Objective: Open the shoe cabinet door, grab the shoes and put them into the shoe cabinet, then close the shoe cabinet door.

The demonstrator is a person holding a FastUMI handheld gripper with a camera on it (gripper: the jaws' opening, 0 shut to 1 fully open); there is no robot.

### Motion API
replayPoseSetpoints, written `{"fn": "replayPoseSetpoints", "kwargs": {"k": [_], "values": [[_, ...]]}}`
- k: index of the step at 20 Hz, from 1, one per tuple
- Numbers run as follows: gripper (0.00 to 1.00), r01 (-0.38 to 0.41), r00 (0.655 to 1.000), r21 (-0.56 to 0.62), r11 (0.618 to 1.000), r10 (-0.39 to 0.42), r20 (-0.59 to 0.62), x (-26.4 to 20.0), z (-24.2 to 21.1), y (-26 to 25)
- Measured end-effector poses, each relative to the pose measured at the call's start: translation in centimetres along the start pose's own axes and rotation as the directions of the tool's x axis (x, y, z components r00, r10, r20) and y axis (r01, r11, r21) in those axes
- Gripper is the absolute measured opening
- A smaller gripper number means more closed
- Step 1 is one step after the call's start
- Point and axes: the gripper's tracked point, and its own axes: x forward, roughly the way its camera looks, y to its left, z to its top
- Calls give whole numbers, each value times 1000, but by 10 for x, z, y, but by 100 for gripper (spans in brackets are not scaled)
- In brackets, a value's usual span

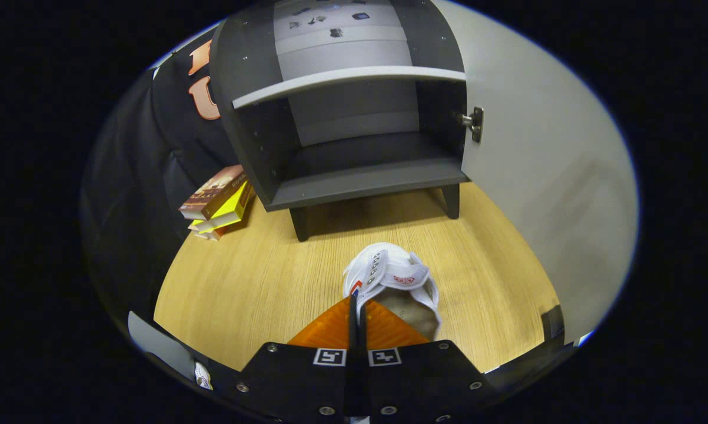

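Door (pixel 542 176) swung wide to the right, the fingers (pixel 356 306) are pinched on the white shoe's (pixel 392 277) collar just above the tabletop (pixel 242 282), so we're mid-carry (grip looks thin), and next comes a lift onto the cabinet's (pixel 359 176) lower shelf ahead.

I see a pale wooden floor (pixel 259 282) running ahead of the tongs. Black cloth wall (pixel 136 194) hangs beyond them to the left, with stacked books (pixel 218 203) at its foot.
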Motion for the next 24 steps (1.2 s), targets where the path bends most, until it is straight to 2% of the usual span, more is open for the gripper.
{"fn": "replayPoseSetpoints", "kwargs": {"k": [5,9,12,17,20,24], "values": [[0,2,982,-19,1000,2,190,-59,98,4],[0,22,941,-36,999,-8,338,-101,172,6],[0,21,905,-65,998,8,425,-113,222,14],[0,6,874,-86,996,36,485,-70,303,26],[0,21,878,-107,994,33,477,-20,340,31],[0,23,899,-146,989,43,437,52,361,49]]}}
